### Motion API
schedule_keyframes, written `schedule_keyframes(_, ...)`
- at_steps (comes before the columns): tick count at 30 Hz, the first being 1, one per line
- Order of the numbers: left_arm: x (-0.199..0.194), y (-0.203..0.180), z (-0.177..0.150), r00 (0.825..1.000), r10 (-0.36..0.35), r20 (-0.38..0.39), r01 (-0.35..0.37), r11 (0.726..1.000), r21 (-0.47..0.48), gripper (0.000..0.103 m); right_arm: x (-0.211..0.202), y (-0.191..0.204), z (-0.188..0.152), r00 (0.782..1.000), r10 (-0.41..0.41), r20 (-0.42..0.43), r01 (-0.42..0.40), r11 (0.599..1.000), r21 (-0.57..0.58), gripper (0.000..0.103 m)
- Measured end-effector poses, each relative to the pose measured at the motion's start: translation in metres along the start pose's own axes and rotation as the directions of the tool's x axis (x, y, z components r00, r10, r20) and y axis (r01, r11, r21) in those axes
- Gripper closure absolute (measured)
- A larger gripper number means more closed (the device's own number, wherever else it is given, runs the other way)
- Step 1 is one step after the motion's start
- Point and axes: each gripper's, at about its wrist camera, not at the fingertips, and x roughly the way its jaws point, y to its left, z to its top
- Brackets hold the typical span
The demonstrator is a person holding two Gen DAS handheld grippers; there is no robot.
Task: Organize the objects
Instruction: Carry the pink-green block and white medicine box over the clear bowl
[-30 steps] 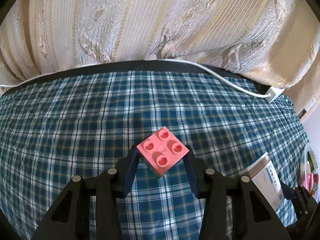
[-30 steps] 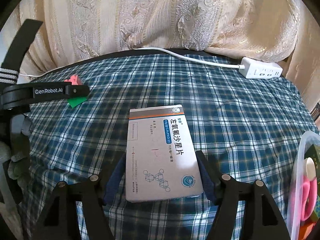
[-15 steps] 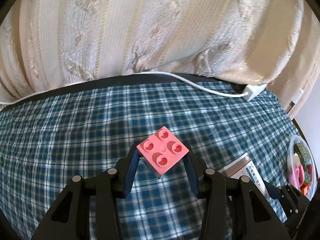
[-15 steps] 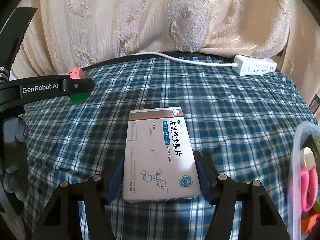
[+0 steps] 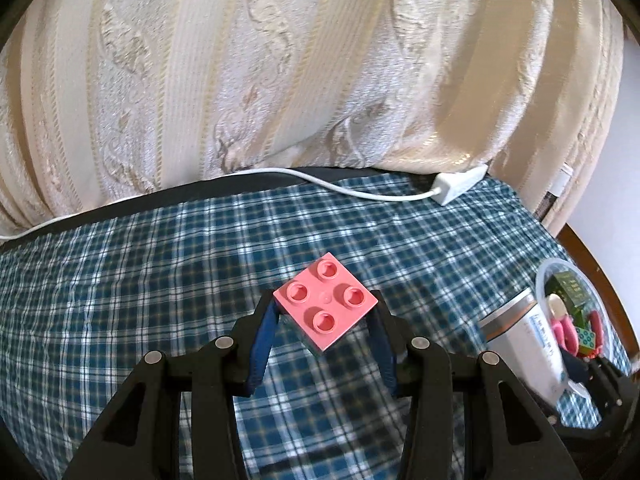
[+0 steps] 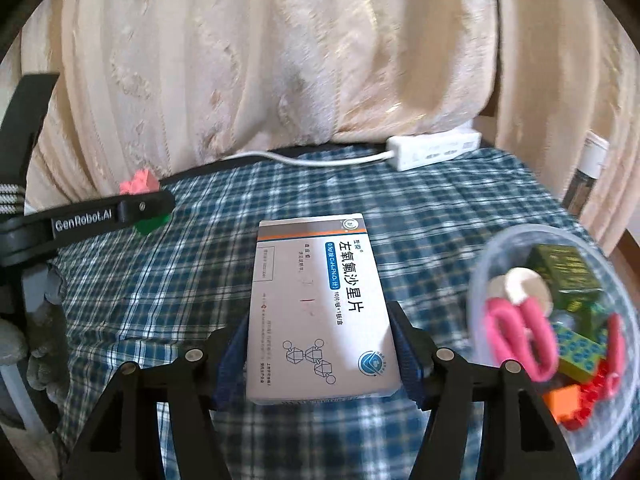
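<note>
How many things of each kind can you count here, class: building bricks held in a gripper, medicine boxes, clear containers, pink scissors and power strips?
Held bricks: 1, the pink brick in the left gripper
Medicine boxes: 1, the medicine box in the right gripper
Clear containers: 1, the clear container
Pink scissors: 1, the pink scissors
Power strips: 1, the power strip
Total: 5

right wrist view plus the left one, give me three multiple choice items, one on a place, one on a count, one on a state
1. Where is the clear tub relative to the medicine box?
A. to its right
B. to its left
C. under it

2. How many studs does the pink brick show on top?
A. two
B. four
C. six

3. What state is the right gripper in?
A. open, empty
B. shut on the medicine box
C. shut on scissors

Answers: 1 A, the tub sits at the right edge of the right wrist view. 2 B, four round studs face the camera. 3 B, both fingers press the box's sides.
</note>
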Motion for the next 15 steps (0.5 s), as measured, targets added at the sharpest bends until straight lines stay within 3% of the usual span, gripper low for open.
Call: schedule_keyframes(15, -0.009, -0.040, -0.012, 0.998, -0.057, -0.006, 0.057, 0.995, 0.080, 0.057, -0.054, -0.097, -0.015, 0.978, -0.198, 0.064, 0.184, 0.967, 0.179, 0.035)
